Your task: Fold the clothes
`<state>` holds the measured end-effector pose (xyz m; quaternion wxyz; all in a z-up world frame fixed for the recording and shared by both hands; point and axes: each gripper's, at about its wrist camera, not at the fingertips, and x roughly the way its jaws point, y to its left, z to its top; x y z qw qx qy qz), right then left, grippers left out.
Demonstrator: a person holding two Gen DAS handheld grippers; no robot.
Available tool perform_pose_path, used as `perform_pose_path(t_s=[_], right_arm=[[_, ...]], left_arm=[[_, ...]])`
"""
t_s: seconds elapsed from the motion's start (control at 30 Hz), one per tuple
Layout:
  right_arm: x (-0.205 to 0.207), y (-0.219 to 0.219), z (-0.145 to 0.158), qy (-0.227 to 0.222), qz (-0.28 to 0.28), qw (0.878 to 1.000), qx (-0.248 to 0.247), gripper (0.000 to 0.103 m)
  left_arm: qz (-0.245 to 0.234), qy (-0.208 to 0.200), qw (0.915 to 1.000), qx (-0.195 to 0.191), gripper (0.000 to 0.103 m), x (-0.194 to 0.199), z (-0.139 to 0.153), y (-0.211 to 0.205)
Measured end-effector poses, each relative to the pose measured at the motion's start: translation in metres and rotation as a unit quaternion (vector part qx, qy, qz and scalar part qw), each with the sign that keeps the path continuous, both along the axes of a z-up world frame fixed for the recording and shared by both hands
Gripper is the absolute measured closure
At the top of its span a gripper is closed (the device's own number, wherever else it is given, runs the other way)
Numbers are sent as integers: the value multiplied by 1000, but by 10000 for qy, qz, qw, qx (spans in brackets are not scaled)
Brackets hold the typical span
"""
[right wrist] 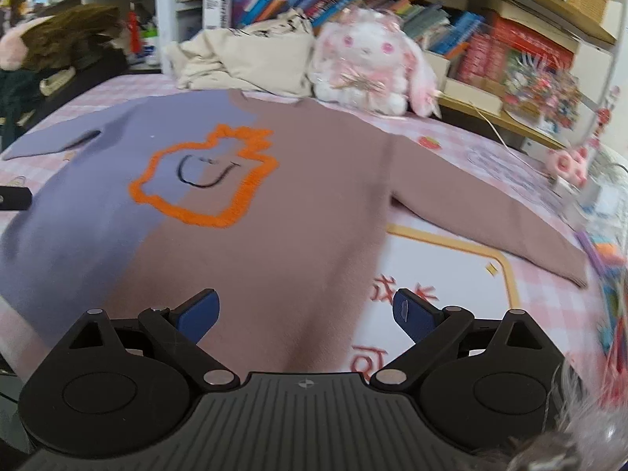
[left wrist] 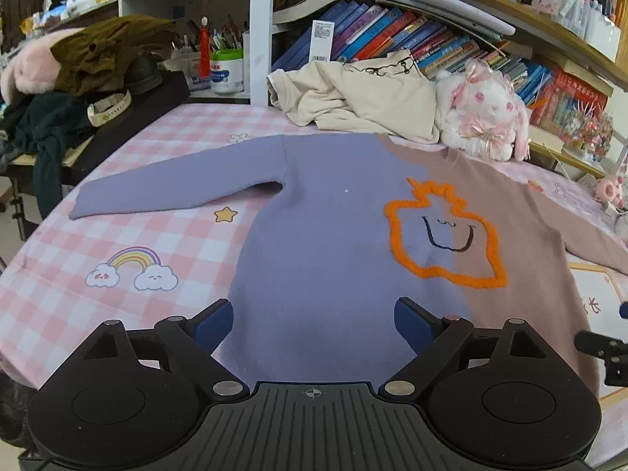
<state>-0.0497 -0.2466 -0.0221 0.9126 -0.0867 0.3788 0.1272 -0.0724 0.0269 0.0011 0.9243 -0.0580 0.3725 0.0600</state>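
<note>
Sweater (left wrist: 333,235) flat just beyond both wide-spread grippers, ungrasped.

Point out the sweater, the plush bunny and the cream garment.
sweater (left wrist: 325,243), left wrist view, purple chest panel.
plush bunny (right wrist: 365,55), right wrist view, its face.
cream garment (left wrist: 365,98), left wrist view, middle of the crumpled pile.

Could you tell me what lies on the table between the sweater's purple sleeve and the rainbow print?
In the left wrist view, only checked tablecloth with a printed yellow star lies between the purple sleeve and rainbow print.
</note>
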Motion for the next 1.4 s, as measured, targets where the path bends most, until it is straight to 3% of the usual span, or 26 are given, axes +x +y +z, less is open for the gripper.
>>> perform_pose_path(t_s=[0.17,0.4,0.57,0.83,0.97,1.13,1.3,1.4], right_arm=[[4,10,0,-24,129,9999,-24,7],[1,40,-2,25,-101,9999,-132,7],[-4,90,-1,42,-397,9991,-159,6],[-24,166,-2,-81,-696,9974,-189,5],[-29,190,-1,-82,-838,9960,-288,5],[-34,206,3,-174,-989,9943,-352,5],[-33,213,7,-204,-1099,9925,-488,5],[-34,212,10,-190,-1140,9915,-601,5]], left_arm=[[-147,-5,9998,-100,12,-2,-2,-1],[-581,-26,9983,-55,12,8,-5,20],[-1020,14,9948,67,12,19,-3,57],[-1168,-138,9930,-119,11,28,-7,136],[-919,-170,9953,-252,11,29,-10,174],[-179,-198,9976,-646,11,35,-20,228],[646,-189,9884,-1361,12,47,-35,286],[1017,-152,9842,-1444,14,55,-45,308]])
